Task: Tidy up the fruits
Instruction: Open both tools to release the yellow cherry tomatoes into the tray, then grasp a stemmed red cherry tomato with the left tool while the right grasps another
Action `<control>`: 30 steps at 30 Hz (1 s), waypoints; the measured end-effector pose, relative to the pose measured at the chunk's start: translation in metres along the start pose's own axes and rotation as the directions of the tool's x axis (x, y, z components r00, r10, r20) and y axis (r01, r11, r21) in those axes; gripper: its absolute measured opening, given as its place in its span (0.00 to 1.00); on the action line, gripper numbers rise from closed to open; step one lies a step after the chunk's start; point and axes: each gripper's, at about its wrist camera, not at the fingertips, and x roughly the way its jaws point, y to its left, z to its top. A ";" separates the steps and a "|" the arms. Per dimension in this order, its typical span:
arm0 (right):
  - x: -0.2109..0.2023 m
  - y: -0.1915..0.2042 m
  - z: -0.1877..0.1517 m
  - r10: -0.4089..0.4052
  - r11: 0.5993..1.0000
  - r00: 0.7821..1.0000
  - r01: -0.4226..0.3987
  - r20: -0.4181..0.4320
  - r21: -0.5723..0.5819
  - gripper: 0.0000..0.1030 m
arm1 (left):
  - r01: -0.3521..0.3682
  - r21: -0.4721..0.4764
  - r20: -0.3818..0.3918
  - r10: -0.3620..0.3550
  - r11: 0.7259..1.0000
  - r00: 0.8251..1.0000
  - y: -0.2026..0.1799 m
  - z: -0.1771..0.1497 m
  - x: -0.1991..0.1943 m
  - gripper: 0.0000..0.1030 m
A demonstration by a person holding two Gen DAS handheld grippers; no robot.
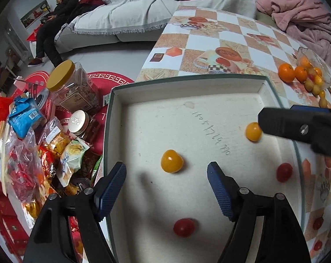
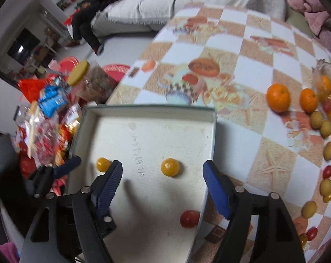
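Note:
A shallow white box (image 1: 130,96) lies on the checked table; it also shows in the right wrist view (image 2: 209,118). In it lie two yellow tomatoes (image 1: 172,161) (image 1: 253,131) and two red tomatoes (image 1: 184,227) (image 1: 284,172). My left gripper (image 1: 166,188) is open and empty above the box, just behind the near yellow tomato. My right gripper (image 2: 162,186) is open and empty above the box's right half, with a yellow tomato (image 2: 170,167) ahead between its fingers and a red tomato (image 2: 189,219) below. It also shows in the left wrist view at the right edge (image 1: 297,125).
Loose fruit lies on the table to the right: oranges (image 2: 277,97), small yellow-green fruits (image 2: 325,128), cherry tomatoes (image 2: 327,172) and a clear plastic bag (image 1: 312,63). Snack bags (image 1: 23,118) and jars (image 1: 73,87) are piled left of the box. A sofa with a seated person (image 1: 56,22) stands behind.

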 end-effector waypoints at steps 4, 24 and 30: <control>-0.023 -0.014 -0.012 -0.016 0.999 0.999 0.015 0.028 0.037 0.77 | 0.015 0.041 0.011 -0.015 0.999 1.000 -0.015 -0.004 -0.014 0.75; -0.092 -0.155 -0.162 -0.198 0.928 0.977 0.214 -0.084 0.304 0.77 | 0.172 0.264 -0.005 -0.177 0.949 0.984 -0.136 -0.035 -0.066 0.75; -0.104 -0.175 -0.186 -0.216 0.914 0.972 0.236 -0.096 0.330 0.77 | 0.229 0.332 -0.047 -0.226 0.915 0.973 -0.173 -0.059 -0.077 0.75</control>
